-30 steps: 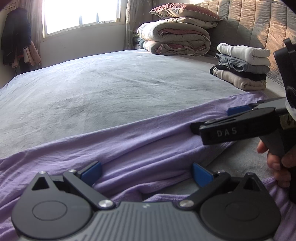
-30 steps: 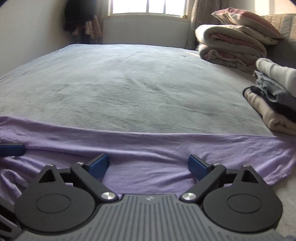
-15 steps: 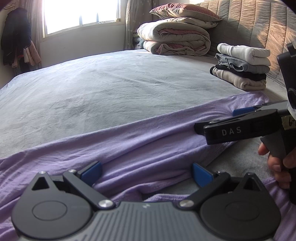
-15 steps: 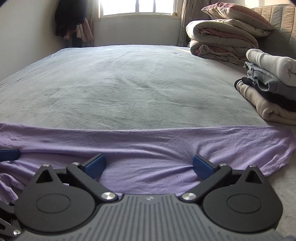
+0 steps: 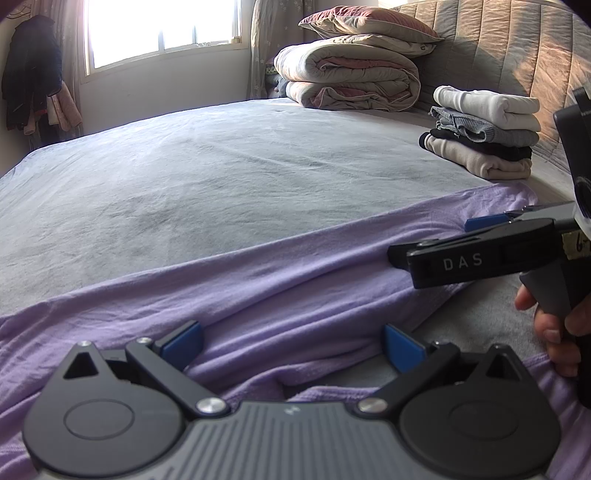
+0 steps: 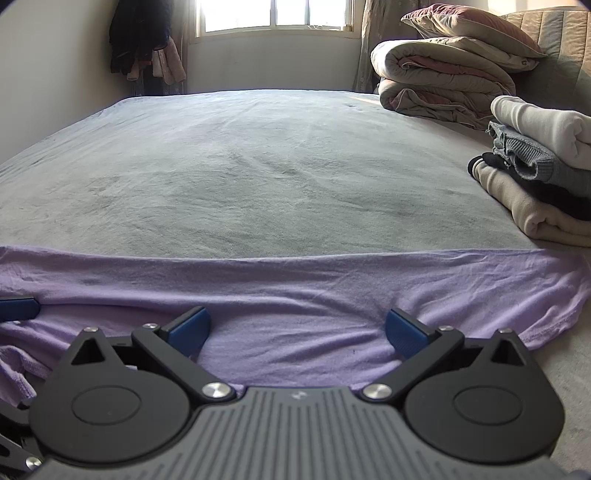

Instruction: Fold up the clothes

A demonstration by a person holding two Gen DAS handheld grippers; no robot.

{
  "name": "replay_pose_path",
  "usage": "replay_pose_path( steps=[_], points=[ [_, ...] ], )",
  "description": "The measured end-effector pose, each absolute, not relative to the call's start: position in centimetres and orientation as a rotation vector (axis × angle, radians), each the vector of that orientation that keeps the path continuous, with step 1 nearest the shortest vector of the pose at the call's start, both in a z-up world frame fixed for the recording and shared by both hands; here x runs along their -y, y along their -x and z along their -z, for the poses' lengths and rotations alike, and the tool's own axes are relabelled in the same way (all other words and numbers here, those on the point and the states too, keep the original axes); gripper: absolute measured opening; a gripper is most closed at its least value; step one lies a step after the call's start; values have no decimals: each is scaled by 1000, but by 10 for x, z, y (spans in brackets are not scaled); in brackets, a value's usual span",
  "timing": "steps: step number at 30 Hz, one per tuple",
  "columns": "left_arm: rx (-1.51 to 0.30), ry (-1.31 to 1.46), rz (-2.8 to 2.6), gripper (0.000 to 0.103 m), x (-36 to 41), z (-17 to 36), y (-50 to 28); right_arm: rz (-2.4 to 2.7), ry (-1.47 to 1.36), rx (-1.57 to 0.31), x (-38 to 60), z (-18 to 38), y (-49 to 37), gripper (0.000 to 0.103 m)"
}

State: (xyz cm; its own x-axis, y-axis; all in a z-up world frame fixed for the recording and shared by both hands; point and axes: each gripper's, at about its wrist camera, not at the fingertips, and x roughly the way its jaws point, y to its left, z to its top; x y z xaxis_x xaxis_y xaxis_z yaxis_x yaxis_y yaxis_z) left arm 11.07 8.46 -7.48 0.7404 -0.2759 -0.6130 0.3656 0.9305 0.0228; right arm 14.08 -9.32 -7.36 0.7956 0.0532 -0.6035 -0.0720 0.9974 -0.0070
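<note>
A purple garment (image 5: 258,280) lies spread in a wrinkled band across the near side of the grey bed (image 5: 221,177). My left gripper (image 5: 291,343) hovers low over its bunched near edge, open, with its blue pads wide apart and nothing pinched. My right gripper (image 6: 297,330) is open too, over the garment's (image 6: 295,288) flatter right part near the curved hem. Seen from the side in the left wrist view, the right gripper (image 5: 436,240) is held by a hand (image 5: 554,332). One blue pad of the left gripper (image 6: 18,308) shows at the left edge of the right wrist view.
A stack of folded clothes (image 5: 484,136) sits at the bed's right side (image 6: 535,173). Folded quilts with a pillow on top (image 5: 351,81) lie at the headboard corner. A window (image 6: 273,14) and hanging clothes (image 5: 29,92) are at the far wall.
The right gripper's jaws have spread a little wider. In the left wrist view it has drifted slightly to the right. The left gripper and the garment have stayed put.
</note>
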Motion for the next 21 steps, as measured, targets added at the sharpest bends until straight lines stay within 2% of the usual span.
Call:
replay_pose_path(
  steps=[21],
  points=[
    [-648, -145, 353, 103, -85, 75, -111, -69, 28, -643, 93, 75, -140, 103]
  ],
)
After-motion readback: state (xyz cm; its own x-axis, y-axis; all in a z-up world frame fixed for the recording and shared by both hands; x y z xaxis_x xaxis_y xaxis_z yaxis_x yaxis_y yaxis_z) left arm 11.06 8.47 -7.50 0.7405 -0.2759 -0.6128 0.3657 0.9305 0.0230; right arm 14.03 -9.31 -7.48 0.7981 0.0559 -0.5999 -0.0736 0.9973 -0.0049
